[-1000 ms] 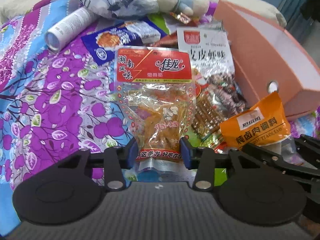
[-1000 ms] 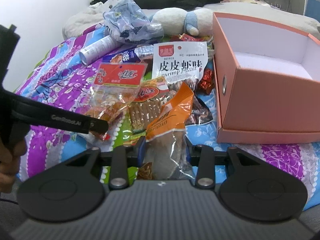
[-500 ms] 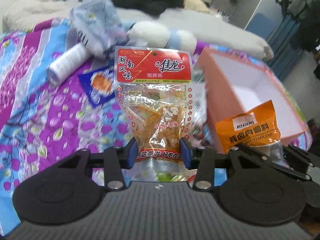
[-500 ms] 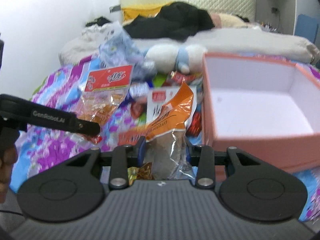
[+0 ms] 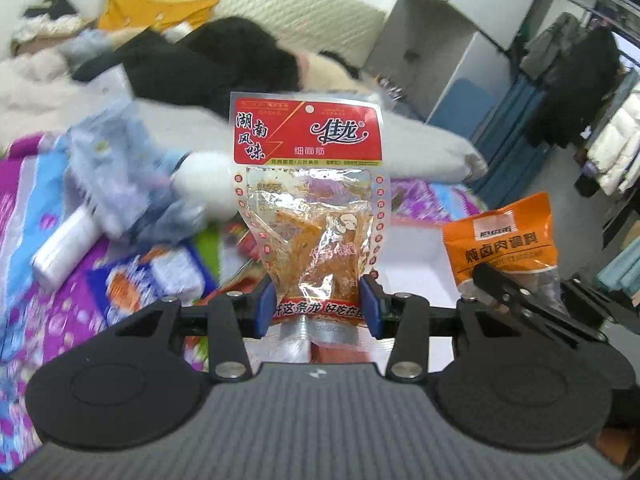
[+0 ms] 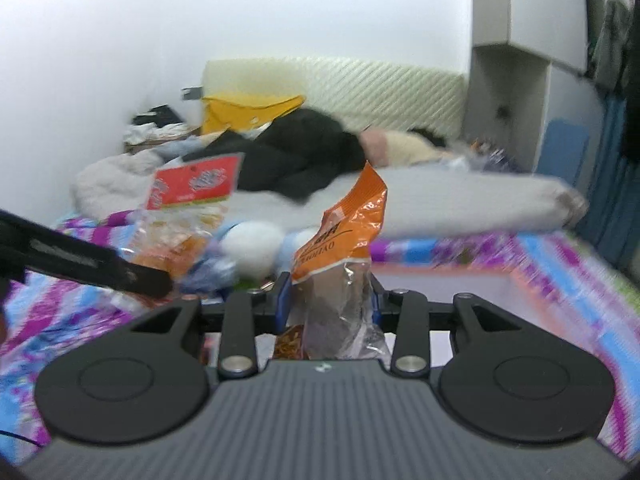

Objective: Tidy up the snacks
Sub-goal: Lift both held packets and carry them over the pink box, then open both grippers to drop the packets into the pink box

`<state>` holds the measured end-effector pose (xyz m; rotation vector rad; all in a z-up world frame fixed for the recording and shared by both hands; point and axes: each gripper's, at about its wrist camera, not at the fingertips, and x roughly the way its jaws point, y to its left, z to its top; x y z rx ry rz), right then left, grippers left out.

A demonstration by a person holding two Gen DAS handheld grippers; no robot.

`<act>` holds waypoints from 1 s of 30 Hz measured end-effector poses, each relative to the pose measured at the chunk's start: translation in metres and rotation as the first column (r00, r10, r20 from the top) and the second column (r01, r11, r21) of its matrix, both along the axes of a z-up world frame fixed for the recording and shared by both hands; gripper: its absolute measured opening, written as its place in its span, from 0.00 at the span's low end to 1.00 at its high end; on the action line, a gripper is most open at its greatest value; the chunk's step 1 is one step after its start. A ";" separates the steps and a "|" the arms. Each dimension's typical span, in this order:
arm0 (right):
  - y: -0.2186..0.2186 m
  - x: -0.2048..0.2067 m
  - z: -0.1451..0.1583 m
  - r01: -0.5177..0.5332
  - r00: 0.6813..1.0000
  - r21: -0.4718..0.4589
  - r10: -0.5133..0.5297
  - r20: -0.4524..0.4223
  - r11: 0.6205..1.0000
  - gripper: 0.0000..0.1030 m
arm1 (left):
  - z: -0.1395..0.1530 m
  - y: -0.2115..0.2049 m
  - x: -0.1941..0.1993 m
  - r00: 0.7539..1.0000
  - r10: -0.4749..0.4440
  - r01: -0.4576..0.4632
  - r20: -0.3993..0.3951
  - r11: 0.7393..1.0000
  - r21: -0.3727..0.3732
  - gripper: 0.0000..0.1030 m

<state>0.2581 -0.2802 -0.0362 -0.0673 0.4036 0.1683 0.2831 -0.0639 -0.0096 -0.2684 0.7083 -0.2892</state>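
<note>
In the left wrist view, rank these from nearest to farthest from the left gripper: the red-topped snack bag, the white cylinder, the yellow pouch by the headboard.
1. Red-topped snack bag: clamped in the left gripper, centre.
2. White cylinder: lying on the bedspread, left.
3. Yellow pouch: far back by the headboard, upper left.

a bed (image 6: pixel 560 272) covered by a purple and blue floral spread is seen, with a cream quilted headboard (image 6: pixel 360 84) set against a plain white wall (image 6: pixel 200 20) at the far end. a white cabinet (image 5: pixel 452 40) is placed to the right, and hanging clothes (image 5: pixel 580 92) are seen beyond it.
</note>
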 end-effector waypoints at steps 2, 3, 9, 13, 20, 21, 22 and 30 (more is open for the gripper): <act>-0.015 0.008 0.007 0.027 1.000 0.003 -0.028 0.015 1.000 0.39 | 0.012 -0.013 0.006 1.000 -0.018 0.017 0.023 1.000 0.003 0.48; -0.023 0.012 0.009 0.043 0.999 0.006 -0.044 0.017 0.999 0.39 | 0.016 -0.021 0.011 0.999 -0.028 0.028 0.028 1.000 0.002 0.48; -0.071 0.029 0.007 0.115 0.993 0.023 -0.115 -0.005 0.993 0.39 | 0.018 -0.068 0.036 0.995 -0.095 0.095 0.021 0.995 -0.006 0.48; -0.090 0.042 -0.013 0.139 0.989 0.016 -0.138 -0.053 0.990 0.39 | -0.005 -0.102 0.055 0.990 -0.140 0.141 -0.019 0.990 0.013 0.48; -0.118 0.065 -0.068 0.185 0.968 0.046 -0.174 -0.180 0.982 0.39 | -0.057 -0.149 0.086 0.972 -0.189 0.197 -0.139 0.980 0.042 0.48; -0.121 0.068 -0.076 0.189 0.964 0.047 -0.177 -0.197 0.981 0.39 | -0.062 -0.154 0.089 0.970 -0.193 0.202 -0.149 0.978 0.048 0.48; -0.124 0.070 -0.082 0.192 0.961 0.051 -0.177 -0.211 0.980 0.39 | -0.067 -0.158 0.092 0.968 -0.194 0.205 -0.157 0.977 0.053 0.48; -0.135 0.077 -0.111 0.197 0.943 0.062 -0.172 -0.285 0.978 0.40 | -0.095 -0.173 0.106 0.959 -0.187 0.209 -0.215 0.975 0.081 0.53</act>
